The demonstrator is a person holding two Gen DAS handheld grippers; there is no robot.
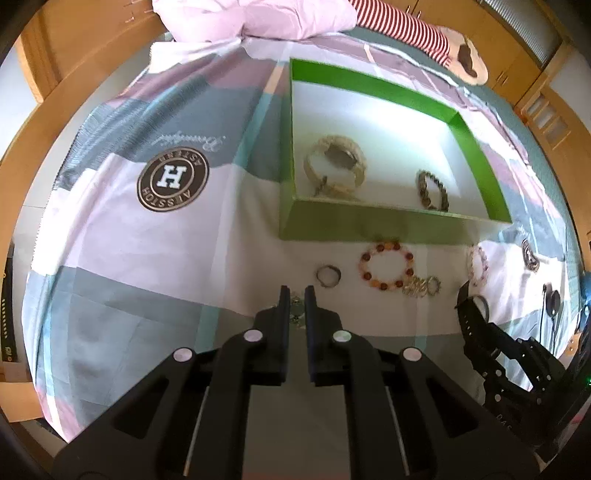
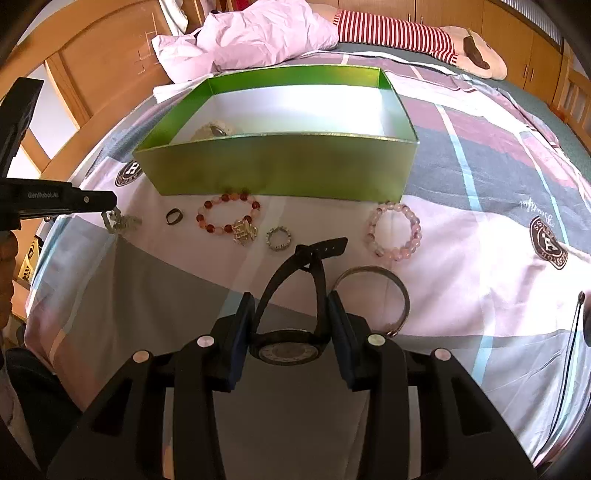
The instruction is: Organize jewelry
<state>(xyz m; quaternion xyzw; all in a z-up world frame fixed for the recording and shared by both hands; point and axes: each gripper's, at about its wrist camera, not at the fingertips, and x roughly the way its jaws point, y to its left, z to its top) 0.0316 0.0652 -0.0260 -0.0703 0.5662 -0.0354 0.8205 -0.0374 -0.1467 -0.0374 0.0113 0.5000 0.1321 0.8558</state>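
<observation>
A green box (image 1: pixel 369 225) (image 2: pixel 280 170) stands on the bed; a pale woven bracelet (image 1: pixel 336 166) and a dark beaded bracelet (image 1: pixel 434 190) lie inside. My left gripper (image 1: pixel 296 295) is nearly shut around a small silver piece (image 1: pixel 296 310) on the sheet; in the right wrist view the piece (image 2: pixel 122 222) hangs at its tip (image 2: pixel 107 206). My right gripper (image 2: pixel 290 306) is shut on a black wristwatch (image 2: pixel 291 325), strap pointing forward. On the sheet lie an orange bead bracelet (image 2: pixel 227 216), a pink bead bracelet (image 2: pixel 395 230), a dark ring (image 2: pixel 173 216), a silver ring (image 2: pixel 279 238), a gold charm (image 2: pixel 245 232) and a metal bangle (image 2: pixel 380 291).
A patchwork bedsheet (image 1: pixel 147 240) covers the bed. A pink pillow (image 2: pixel 258 33) and a striped plush toy (image 2: pixel 424 37) lie behind the box. A wooden bed frame (image 2: pixel 92 66) runs along the left. A black cable (image 2: pixel 572 332) lies at the right.
</observation>
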